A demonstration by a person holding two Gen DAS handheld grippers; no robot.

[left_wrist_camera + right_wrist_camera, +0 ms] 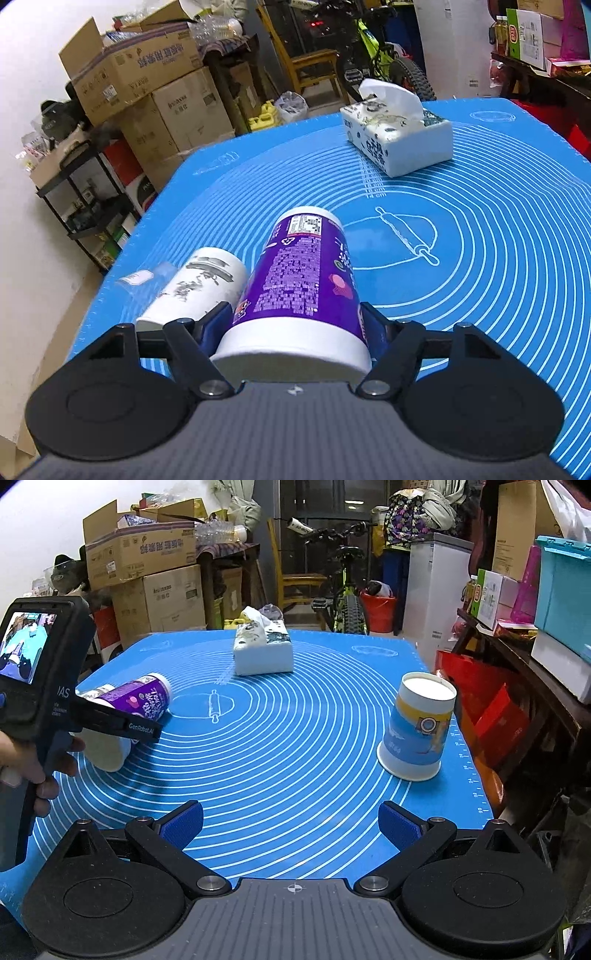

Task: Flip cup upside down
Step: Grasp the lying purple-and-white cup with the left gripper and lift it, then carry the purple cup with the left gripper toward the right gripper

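Purple-printed paper, white at the rim: the cup (299,288) lies tilted between the fingers of my left gripper (295,325), wide mouth toward the camera, narrow base pointing away over the blue mat (480,258). My left tongs are clenched on it, one blue pad (216,321) on each flank just behind the rim band. In the right wrist view the same cup (144,701) sits low at the left edge of the mat, near the surface; whether its rim touches the mat I cannot tell.

Step in hand, as I judge it: mid-flip, the cup rotated partway and not yet mouth-down. The next move calls for more wrist roll until the mouth faces the mat, then lowering flat and releasing without crushing the thin wall.

Just beside it to the left lies a white cup with ink-painting print (199,291), on its side, close enough to be knocked. A tissue box (397,136) stands well apart at the far side. My right gripper (291,827) hangs released, jaws wide, holding nothing; a blue-and-yellow cup (417,731) stands mouth-down near the right edge.

Hidden or unclear: the purple cup's interior, its underside contact, and a faint transparent item (147,280) beyond the white cup.
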